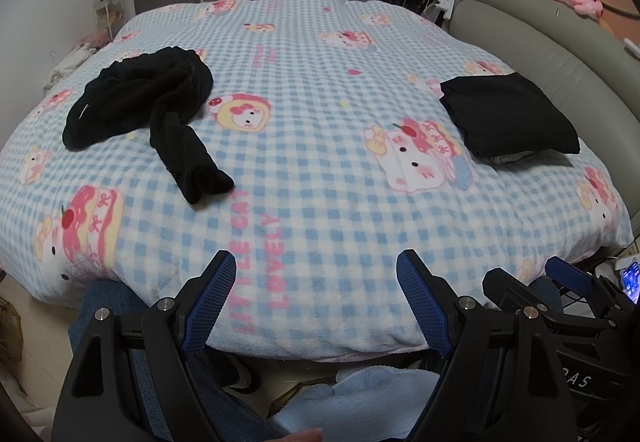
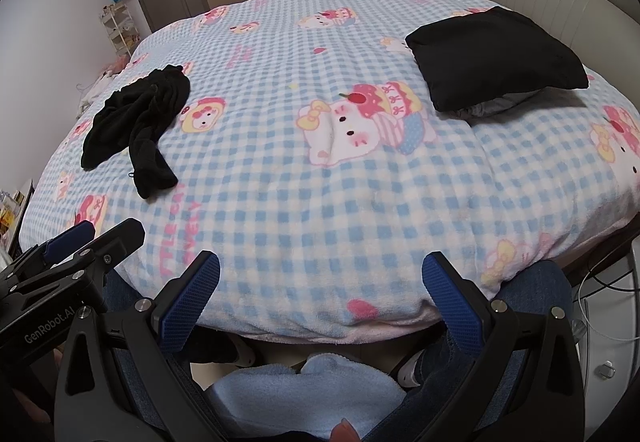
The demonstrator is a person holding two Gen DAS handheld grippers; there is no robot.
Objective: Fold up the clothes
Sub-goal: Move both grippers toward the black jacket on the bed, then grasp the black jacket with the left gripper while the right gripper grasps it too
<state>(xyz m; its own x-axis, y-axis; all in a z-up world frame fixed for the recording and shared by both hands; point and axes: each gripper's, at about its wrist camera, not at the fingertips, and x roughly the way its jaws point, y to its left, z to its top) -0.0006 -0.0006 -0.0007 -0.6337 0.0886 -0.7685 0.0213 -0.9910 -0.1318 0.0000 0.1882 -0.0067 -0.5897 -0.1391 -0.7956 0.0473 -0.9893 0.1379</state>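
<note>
1. the left gripper (image 1: 316,302) is held low at the near edge of the bed, its blue-padded jaws spread wide with nothing between them.
2. the right gripper (image 2: 320,298) is held just beside it at the same edge, jaws also spread wide and empty.
3. a crumpled black garment (image 1: 160,110) lies unfolded on the left part of the checked blanket (image 1: 320,182), one long end trailing toward the near edge.
4. a folded black garment (image 1: 508,114) sits on the right part of the blanket near the grey headboard (image 1: 560,54), with a bit of grey cloth showing under its near edge.
5. the two garments lie well apart, and both grippers are well short of either.
6. the person's jeans (image 2: 536,282) show below the grippers.
</note>
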